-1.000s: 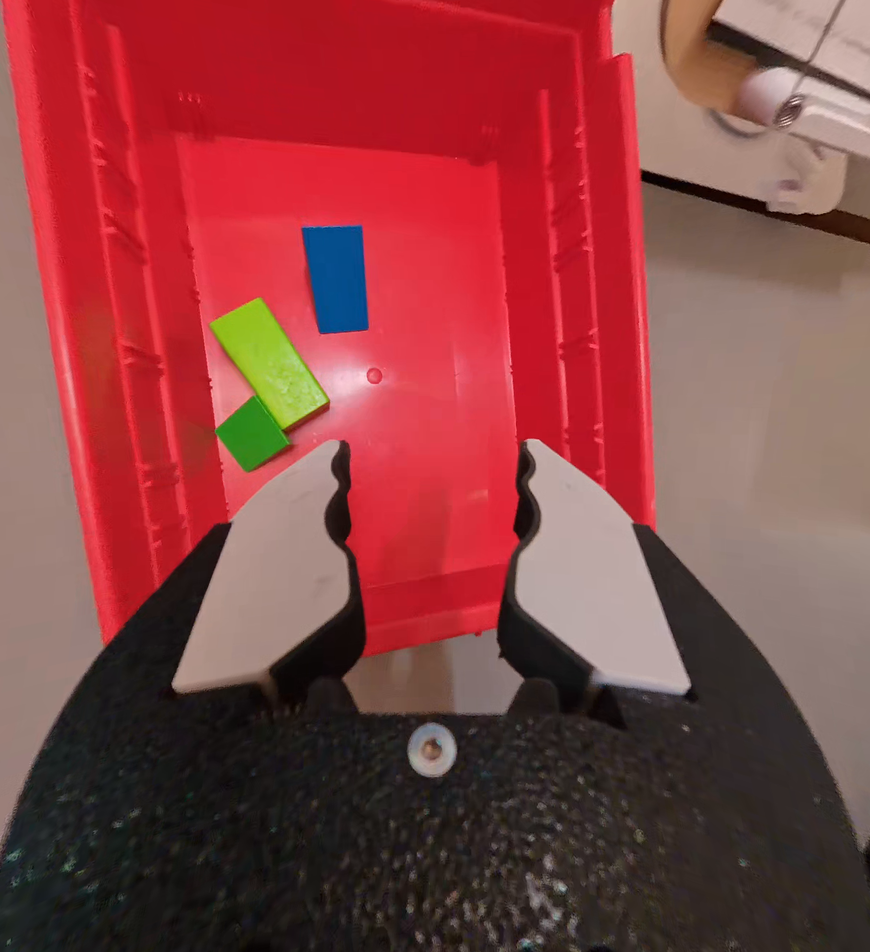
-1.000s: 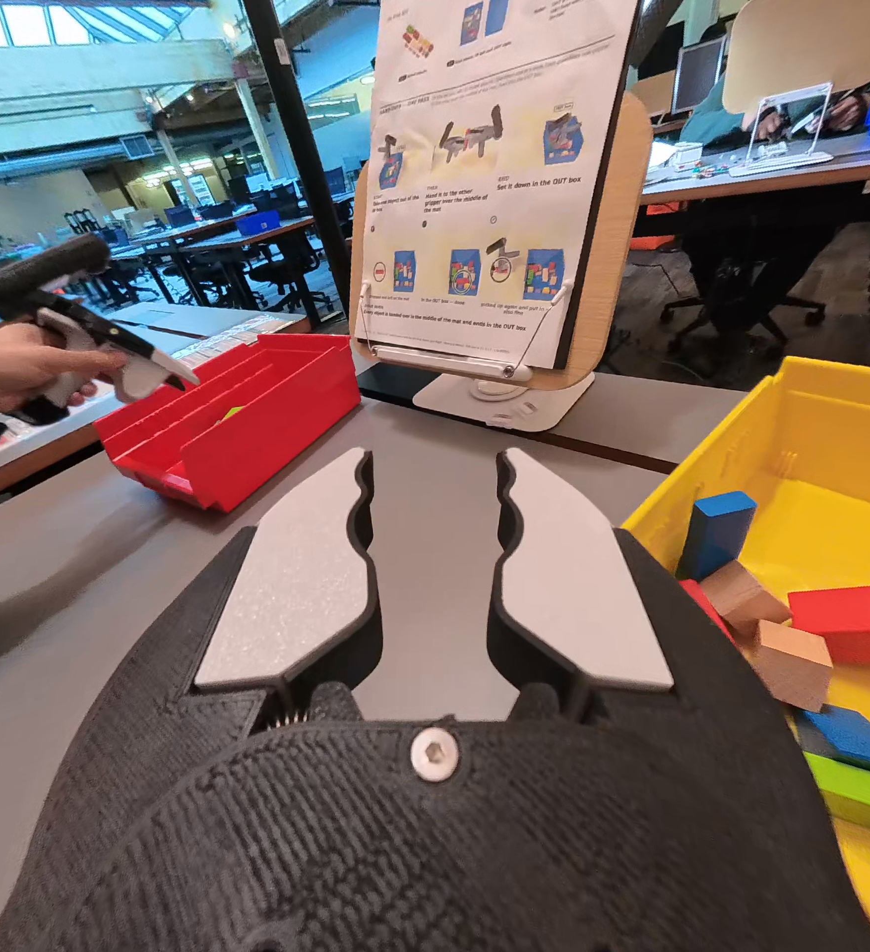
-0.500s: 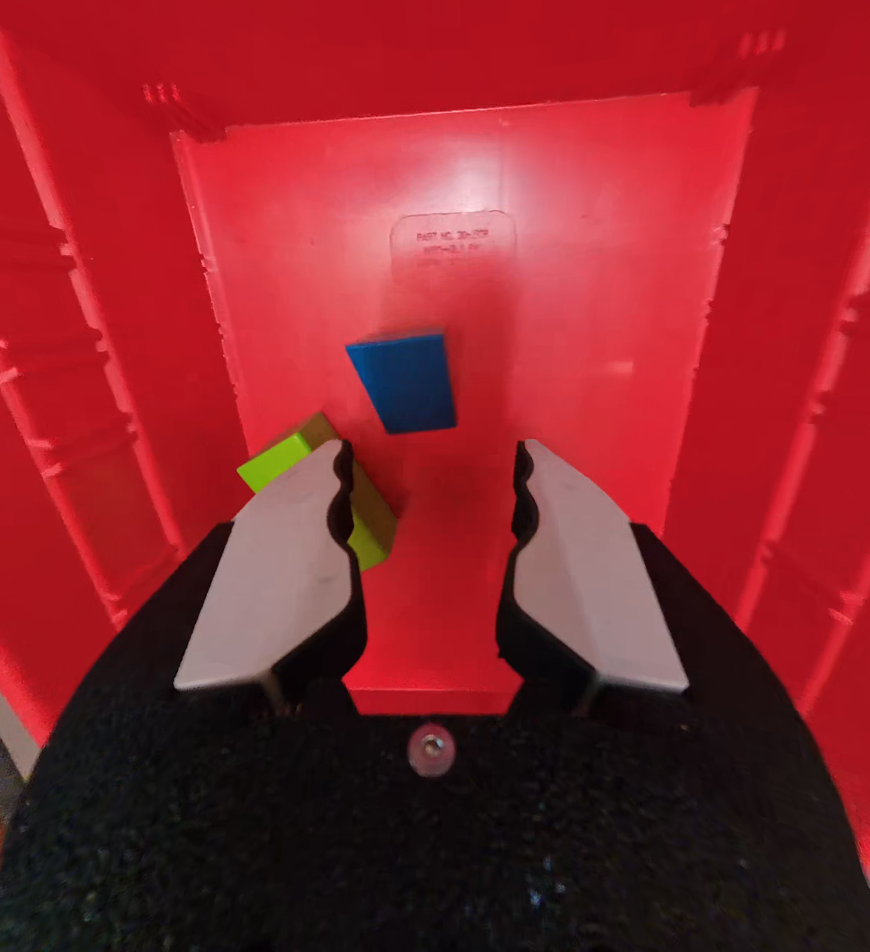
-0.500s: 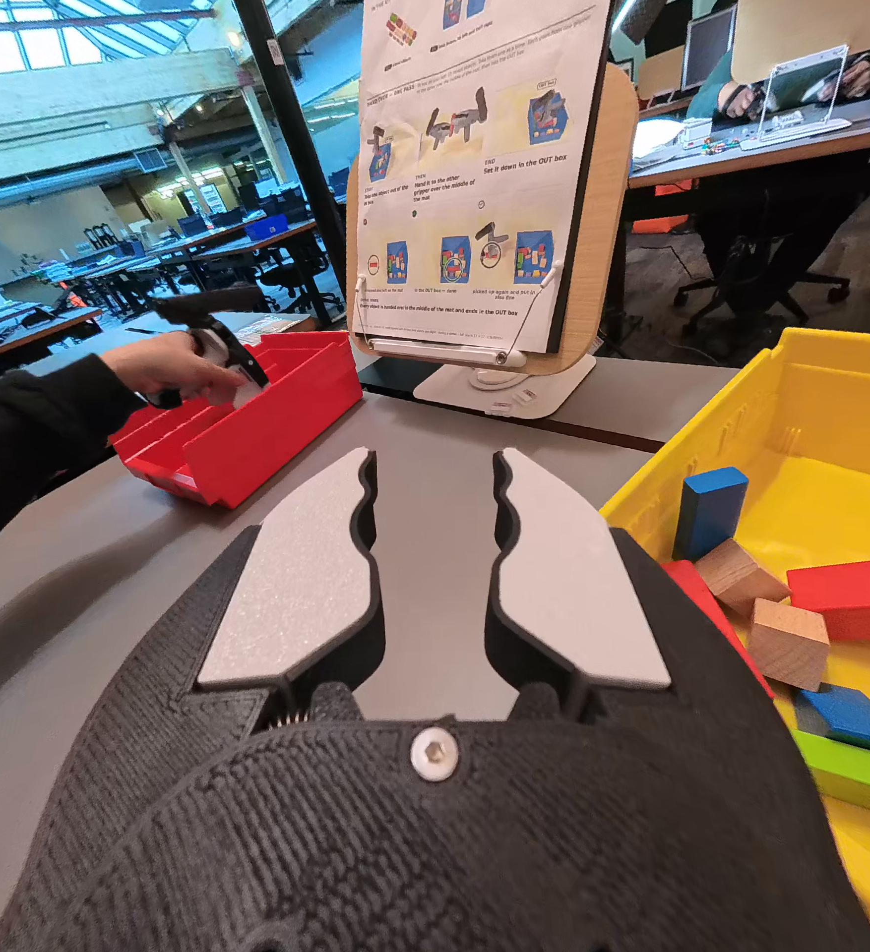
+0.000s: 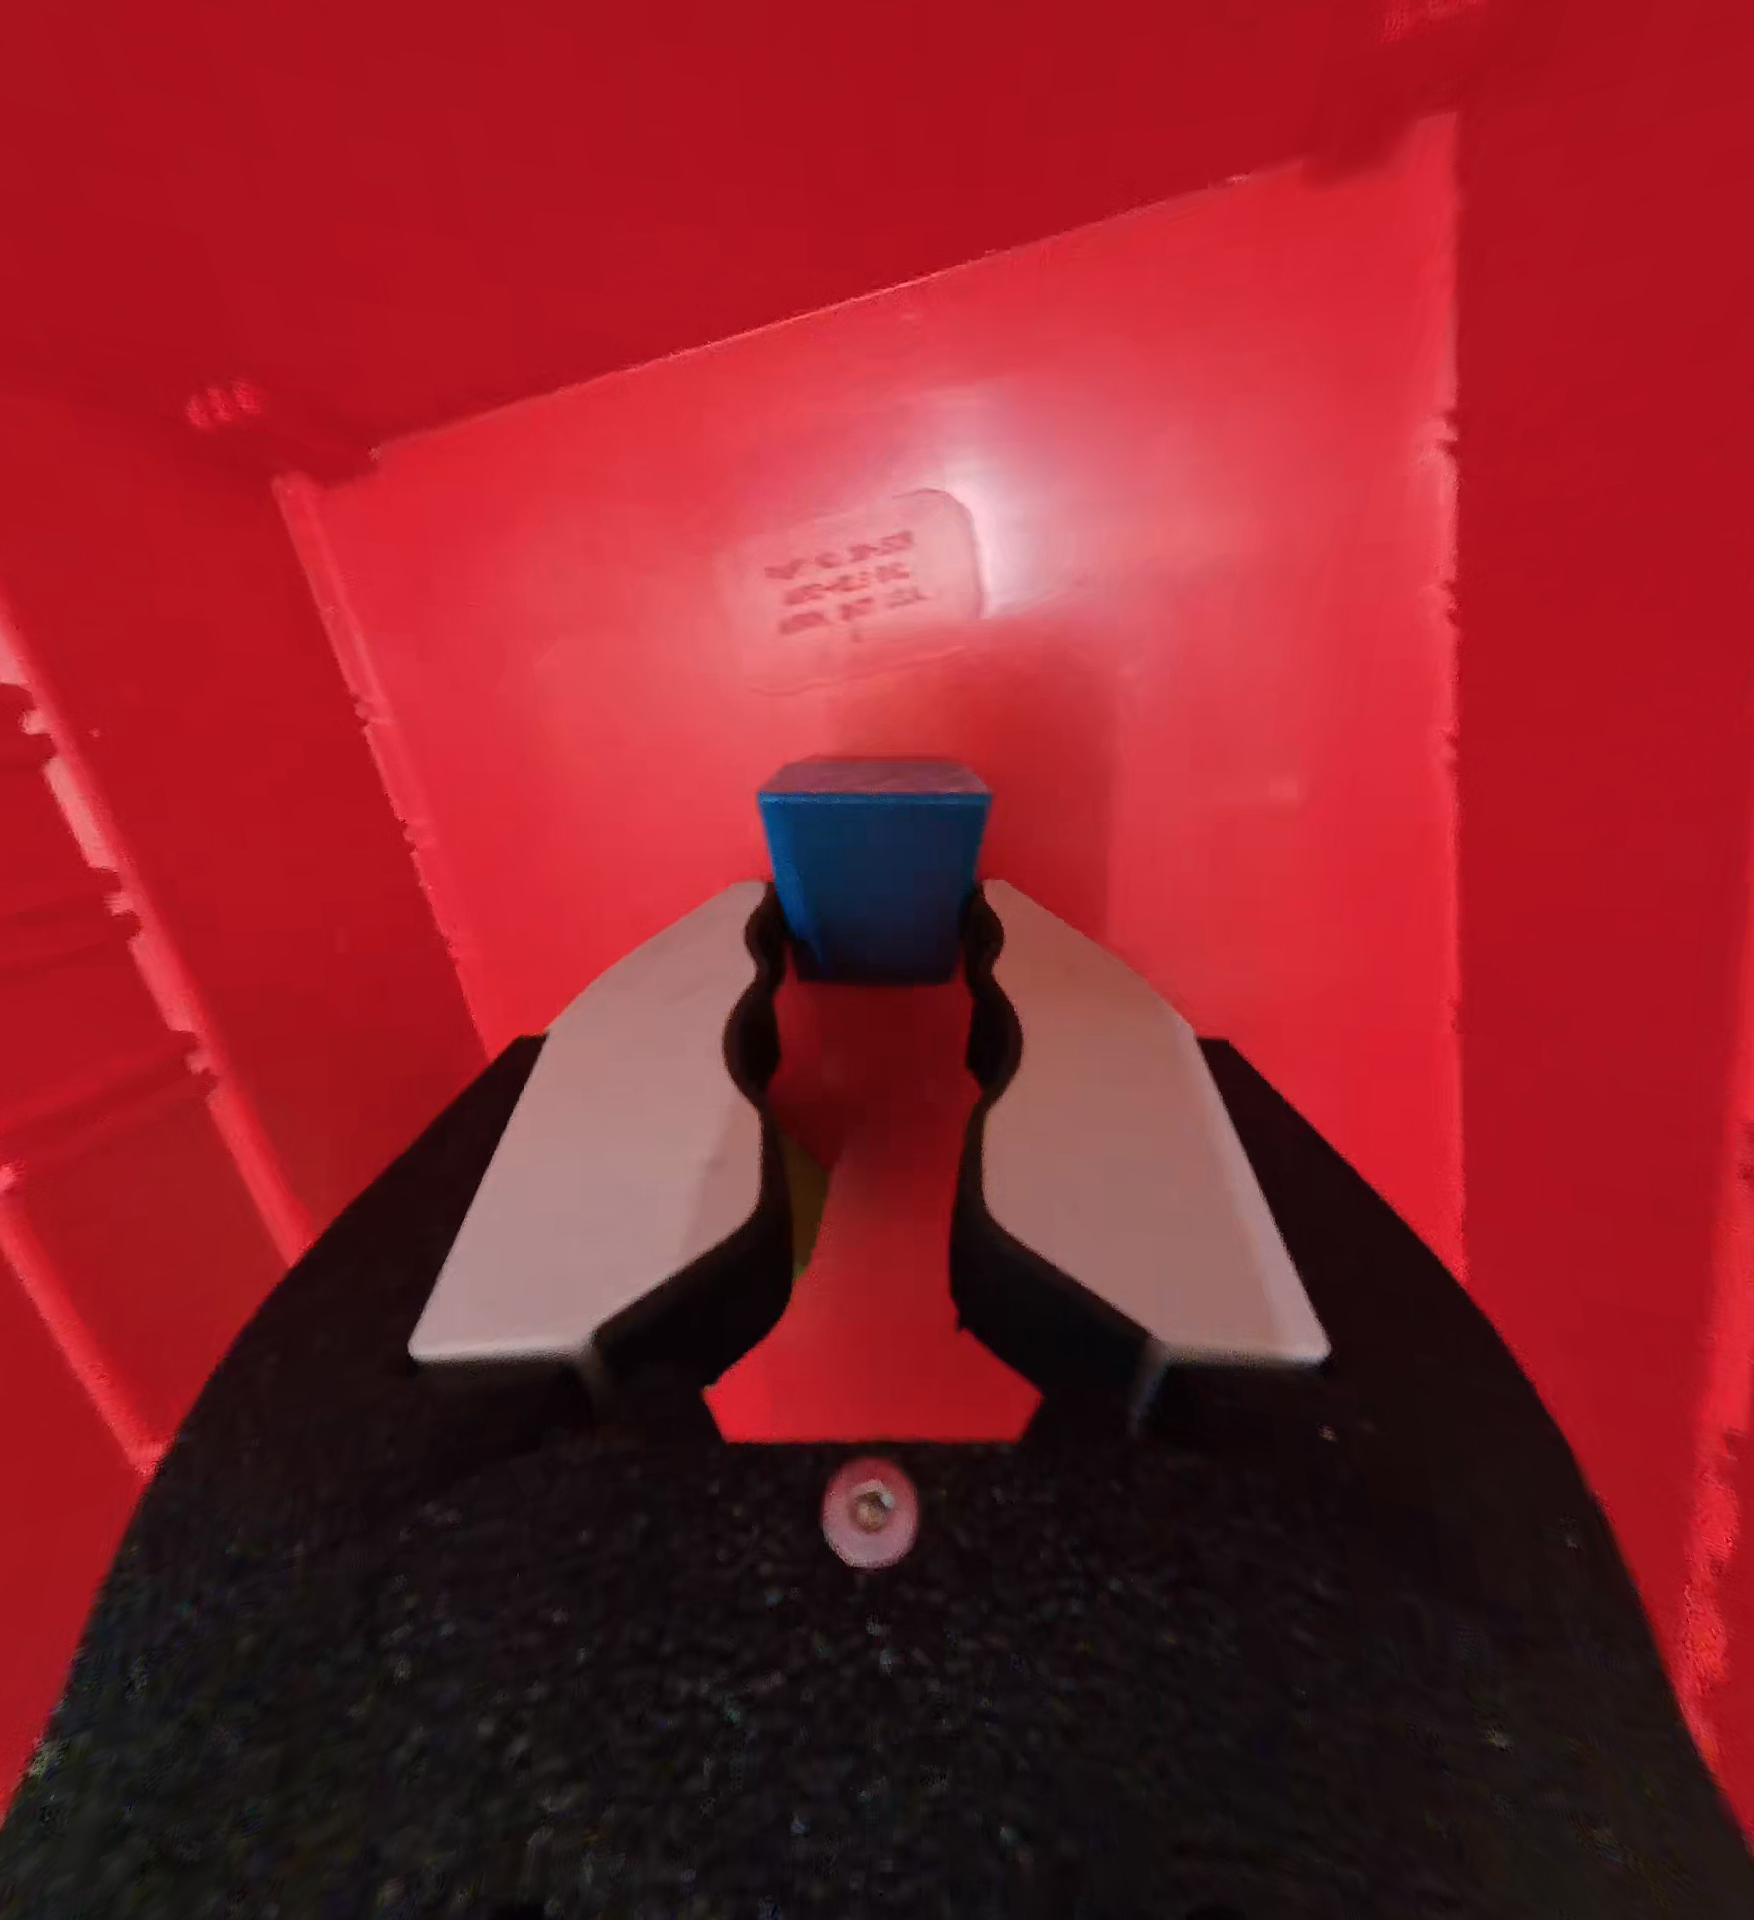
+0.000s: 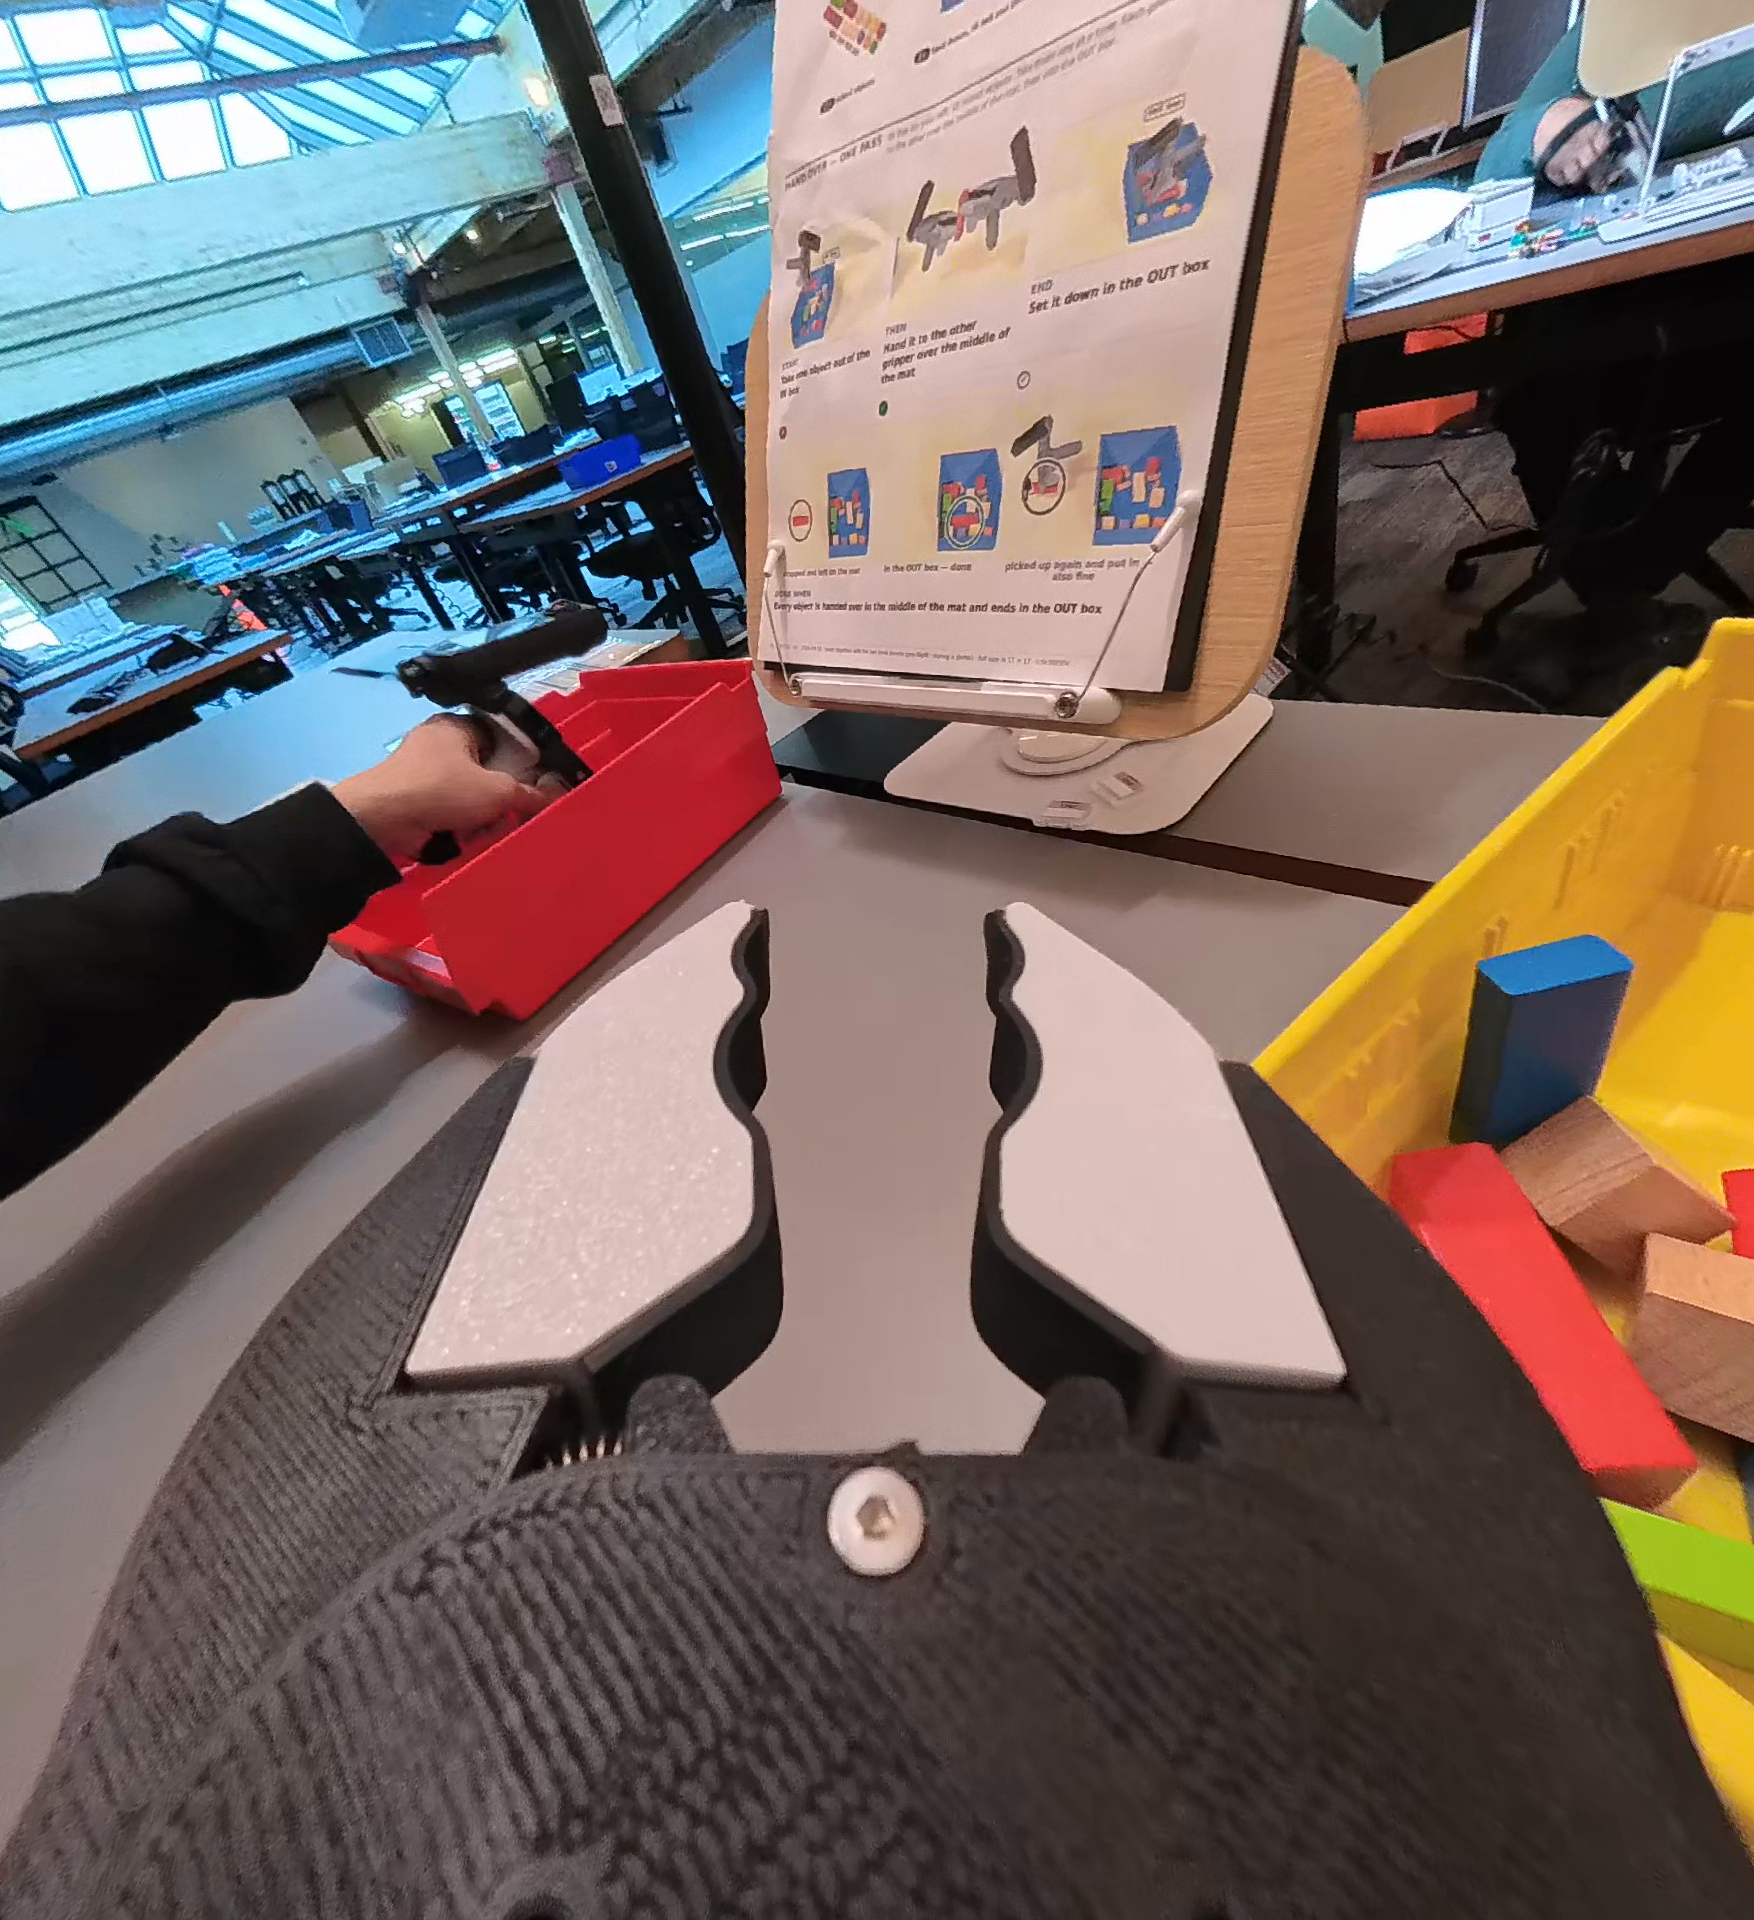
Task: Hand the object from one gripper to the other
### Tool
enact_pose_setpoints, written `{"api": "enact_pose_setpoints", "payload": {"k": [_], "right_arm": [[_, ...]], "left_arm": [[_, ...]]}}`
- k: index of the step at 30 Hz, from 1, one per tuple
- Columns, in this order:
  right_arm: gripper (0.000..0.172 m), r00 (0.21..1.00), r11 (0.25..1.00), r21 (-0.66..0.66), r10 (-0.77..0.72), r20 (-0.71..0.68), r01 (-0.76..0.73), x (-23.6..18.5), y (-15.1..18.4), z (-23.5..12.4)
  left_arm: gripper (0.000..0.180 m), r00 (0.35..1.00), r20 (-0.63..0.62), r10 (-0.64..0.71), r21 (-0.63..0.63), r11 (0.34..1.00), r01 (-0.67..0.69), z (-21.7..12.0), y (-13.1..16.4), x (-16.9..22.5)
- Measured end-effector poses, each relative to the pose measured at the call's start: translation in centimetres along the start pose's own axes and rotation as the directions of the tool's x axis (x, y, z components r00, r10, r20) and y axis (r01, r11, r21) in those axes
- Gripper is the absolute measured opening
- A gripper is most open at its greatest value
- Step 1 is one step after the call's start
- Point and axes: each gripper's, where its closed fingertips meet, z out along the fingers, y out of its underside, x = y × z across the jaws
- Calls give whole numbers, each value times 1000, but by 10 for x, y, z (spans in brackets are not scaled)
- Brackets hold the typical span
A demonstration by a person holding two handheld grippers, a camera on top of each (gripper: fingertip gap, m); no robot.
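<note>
Nearest, the right tool (image 6: 875, 935) hovers low over the grey tabletop (image 6: 873, 1195), its two pale fingers apart with nothing between them. Just to its right stands a yellow bin (image 6: 1455, 956) holding loose wooden blocks in blue, red, green and bare wood.

Farther off to the left, a person's hand (image 6: 442, 795) in a dark sleeve has the left tool (image 5: 875, 935) dipped into a red bin (image 6: 582, 883). Seen from inside that bin, the left tool is clamped on a small blue block (image 5: 873, 883), a dark pad pressed against each side near its lower end, while the upper end juts past the fingertips. The block sits deep inside the red bin, close to its floor.

The block looks like painted wood: rigid, light, flat-faced and not fragile, though the smooth paint may be a little slippery. I judge the free upper half, on its two opposite flat sides, to be the sensible place for the right tool to take hold.

Beyond both bins, an instruction sheet (image 6: 1008, 364) stands on a wooden holder.
</note>
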Motion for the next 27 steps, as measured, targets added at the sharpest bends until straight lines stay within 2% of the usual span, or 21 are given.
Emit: {"api": "enact_pose_setpoints", "payload": {"k": [1, 5, 9, 11, 14, 19, 24, 27], "right_arm": [[40, 1000, 1000, -4, -3, 3, 3, -2, 0, 1], [40, 999, 1000, -8, -27, 24, 27, -12, 0, 6], [46, 994, 997, -21, -68, 85, 70, -33, 1, 16], [51, 988, 996, -28, -75, 137, 80, -48, 2, 23], [55, 965, 997, -12, -76, 249, 82, -77, 1, 30], [56, 899, 998, 59, -40, 437, 15, -118, -8, 33], [56, 853, 990, 142, -73, 517, -2, -135, -21, 26], [56, 838, 985, 162, -131, 529, 52, -139, -19, 25]], "left_arm": [[33, 999, -26, 20, 23, 1000, -19, -5, 0, 5], [32, 977, -175, 123, 216, 973, -84, -57, -10, 40], [32, 864, -352, 360, 449, 875, -181, -139, -7, 108], [32, 761, -414, 499, 551, 803, -226, -176, 5, 149], [32, 560, -464, 686, 688, 678, -260, -222, 31, 213], [32, 213, -409, 887, 844, 457, -281, -268, 80, 299], [32, 26, -375, 927, 895, 369, -251, -283, 105, 342], [32, -28, -368, 930, 905, 351, -240, -288, 111, 357]]}}
